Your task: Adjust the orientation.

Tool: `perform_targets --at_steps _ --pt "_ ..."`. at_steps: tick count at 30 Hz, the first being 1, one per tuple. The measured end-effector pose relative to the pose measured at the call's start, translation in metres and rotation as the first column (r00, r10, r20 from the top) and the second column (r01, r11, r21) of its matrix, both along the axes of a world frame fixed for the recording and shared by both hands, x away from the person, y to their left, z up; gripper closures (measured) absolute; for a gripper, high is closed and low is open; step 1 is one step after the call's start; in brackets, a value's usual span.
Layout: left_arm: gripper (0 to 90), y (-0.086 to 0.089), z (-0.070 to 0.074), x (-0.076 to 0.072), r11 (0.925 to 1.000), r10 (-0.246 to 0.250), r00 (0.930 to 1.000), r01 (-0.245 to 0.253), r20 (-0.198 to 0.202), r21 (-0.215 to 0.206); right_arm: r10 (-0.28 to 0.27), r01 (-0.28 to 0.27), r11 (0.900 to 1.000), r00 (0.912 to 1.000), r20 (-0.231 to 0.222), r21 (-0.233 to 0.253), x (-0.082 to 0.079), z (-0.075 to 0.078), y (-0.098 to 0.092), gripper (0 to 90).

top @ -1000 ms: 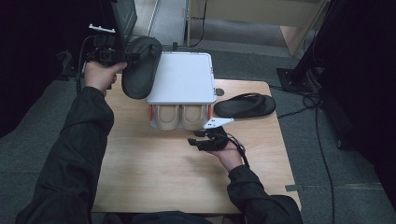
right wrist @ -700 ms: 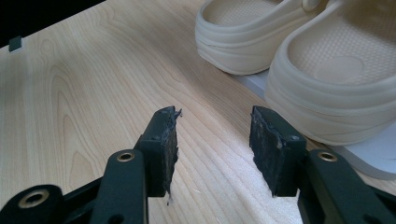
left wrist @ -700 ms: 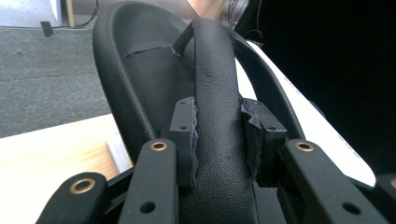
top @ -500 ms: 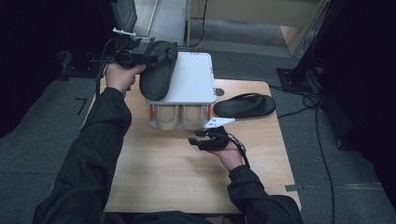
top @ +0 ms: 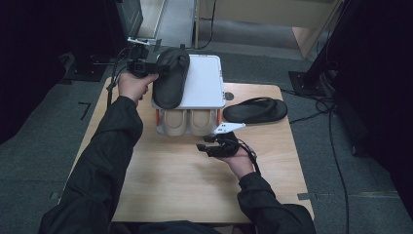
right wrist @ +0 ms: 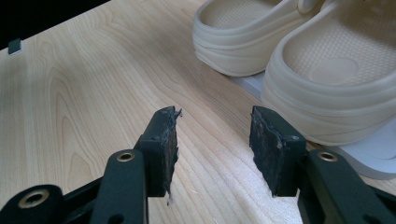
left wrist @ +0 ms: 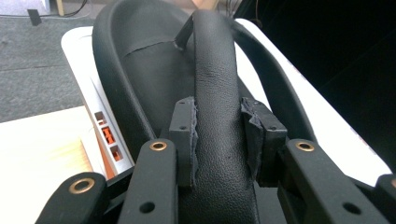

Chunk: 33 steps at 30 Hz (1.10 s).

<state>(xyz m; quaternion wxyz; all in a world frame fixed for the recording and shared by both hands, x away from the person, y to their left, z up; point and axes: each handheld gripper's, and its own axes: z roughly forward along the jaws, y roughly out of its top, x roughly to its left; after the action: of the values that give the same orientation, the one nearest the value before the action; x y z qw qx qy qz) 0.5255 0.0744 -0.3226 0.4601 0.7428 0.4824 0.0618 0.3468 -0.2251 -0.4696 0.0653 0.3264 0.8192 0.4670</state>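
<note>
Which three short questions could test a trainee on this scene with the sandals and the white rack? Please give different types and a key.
1. True or false: the left gripper is shut on the strap of a black sandal.
2. Multiple choice: where is the second black sandal?
A. on top of the white rack
B. on the wooden table, to the right of the rack
C. between the jaws of the right gripper
3. Fill the gap: the right gripper is open above the wooden table, near a pair of ____ clogs on the lower shelf of the white rack.

Key: 1 true; 2 B; 3 beige.
</note>
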Motion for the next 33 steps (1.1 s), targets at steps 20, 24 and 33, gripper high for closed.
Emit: perform_targets --at_steps 20,24,33 --pt "65.1 0.004 -0.006 0.000 1.0000 -0.002 0.9999 0.003 -0.016 0.007 -0.002 0.002 1.000 1.0000 -0.001 0.001 0.001 0.000 0.000 51.5" --pt "61.7 0.007 -0.002 -0.002 0.9998 -0.016 0.9998 0.016 -0.015 0.013 -0.003 0.003 1.000 1.0000 -0.002 0.002 0.001 0.000 0.000 51.4" --pt "54.8 0.017 0.006 -0.009 0.9994 -0.027 0.9996 0.027 0.005 0.022 -0.016 0.016 1.000 0.9999 0.000 0.004 0.002 0.000 -0.004 51.1"
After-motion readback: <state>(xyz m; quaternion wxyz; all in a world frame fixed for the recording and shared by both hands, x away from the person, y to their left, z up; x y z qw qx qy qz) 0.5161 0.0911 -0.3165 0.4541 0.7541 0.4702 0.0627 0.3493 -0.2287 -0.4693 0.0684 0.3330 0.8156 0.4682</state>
